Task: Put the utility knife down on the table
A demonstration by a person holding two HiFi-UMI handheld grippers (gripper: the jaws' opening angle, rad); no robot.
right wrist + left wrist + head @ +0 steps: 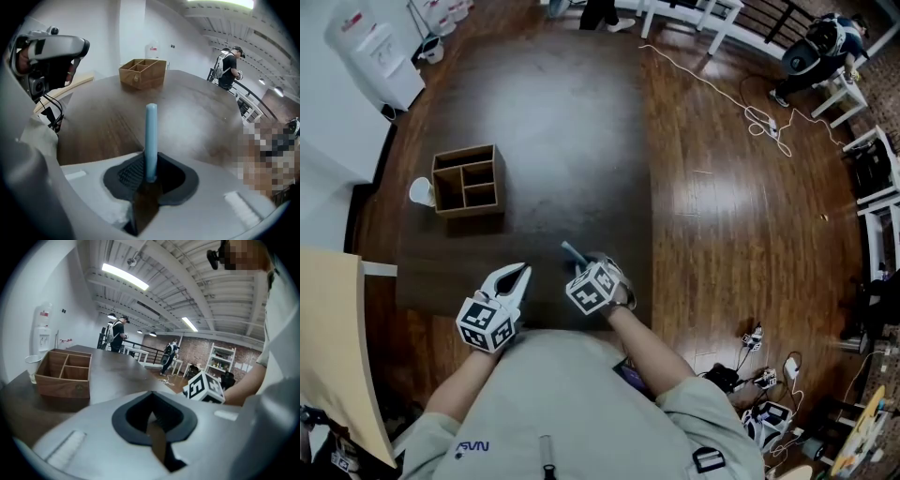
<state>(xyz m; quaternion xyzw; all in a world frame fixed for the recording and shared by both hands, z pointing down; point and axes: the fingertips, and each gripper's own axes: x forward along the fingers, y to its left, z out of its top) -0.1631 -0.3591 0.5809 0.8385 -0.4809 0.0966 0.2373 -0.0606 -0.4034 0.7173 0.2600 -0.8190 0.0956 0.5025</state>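
A slim light-blue utility knife [151, 136] stands out between the pads of my right gripper [149, 180], which is shut on it. In the head view the knife [573, 252] points up and left from the right gripper [584, 269], low over the near part of the dark table [553, 122]. My left gripper [521, 272] is beside it to the left, also over the table's near edge. In the left gripper view its jaws [154, 420] meet with nothing between them.
A wooden organizer box [467, 180] with compartments sits at the table's left, a white cup [421, 191] beside it. The table's right edge [652, 234] drops to wood floor with cables [759, 117]. A water dispenser [375, 52] stands far left. People stand in the background.
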